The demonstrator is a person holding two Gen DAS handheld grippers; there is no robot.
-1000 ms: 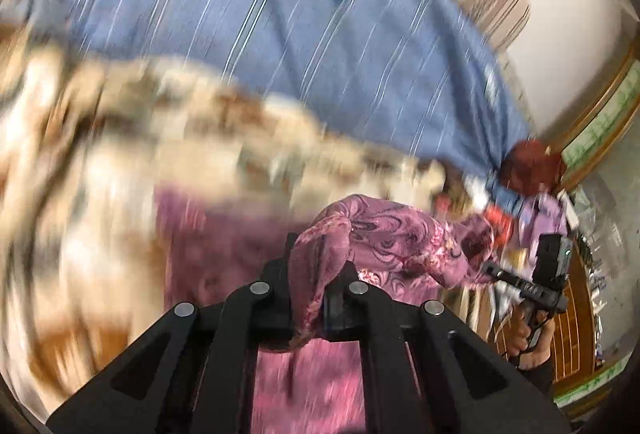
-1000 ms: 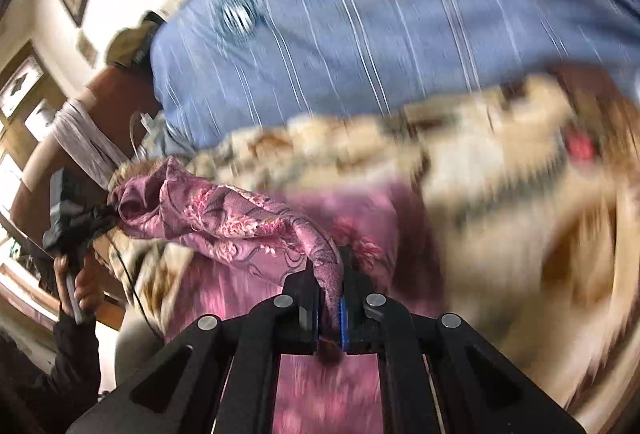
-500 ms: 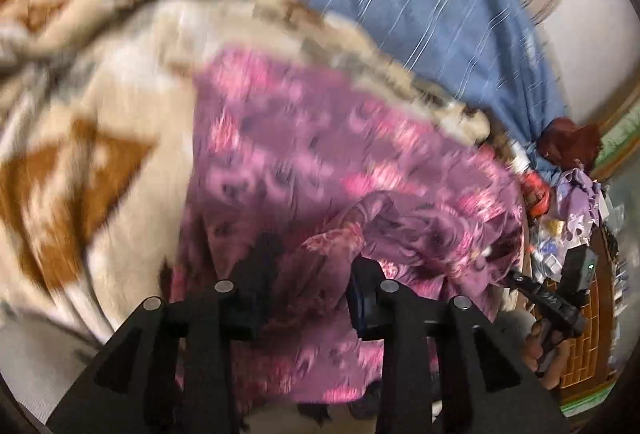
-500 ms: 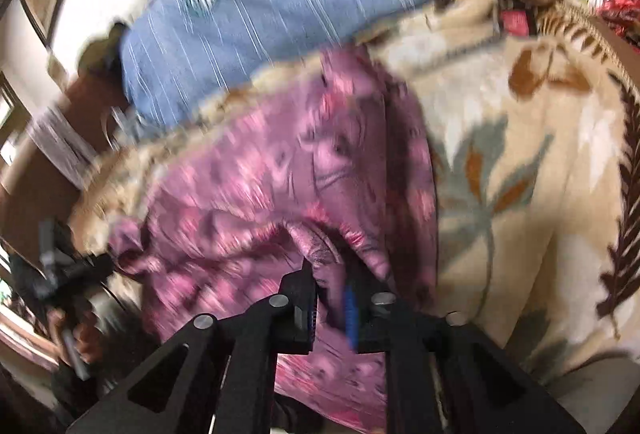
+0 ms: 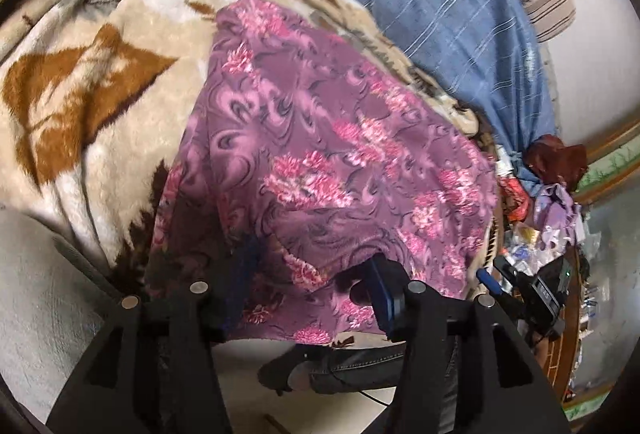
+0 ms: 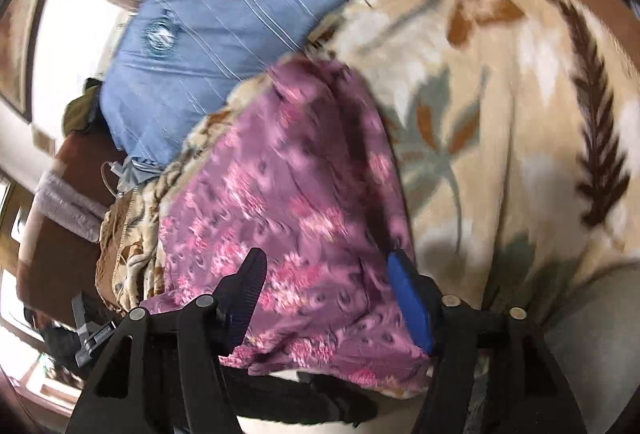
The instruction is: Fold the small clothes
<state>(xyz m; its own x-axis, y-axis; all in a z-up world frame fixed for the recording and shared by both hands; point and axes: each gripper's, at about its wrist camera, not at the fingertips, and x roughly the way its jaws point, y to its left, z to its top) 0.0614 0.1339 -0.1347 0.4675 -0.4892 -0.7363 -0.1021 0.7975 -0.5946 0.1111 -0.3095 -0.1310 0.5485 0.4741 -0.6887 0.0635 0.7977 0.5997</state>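
Lying flat, purple floral garment (image 5: 320,138); long axis bedward

Two close, downward wrist views, both over purple garment (image 5: 320,154)

There is one purple cloth with pink flowers (image 5: 320,138). There is one fluffy cream blanket with brown leaves (image 5: 100,82). There is one blue striped sheet (image 5: 440,2). There are two black grippers, the left gripper (image 5: 312,274) and the right gripper (image 6: 328,274).
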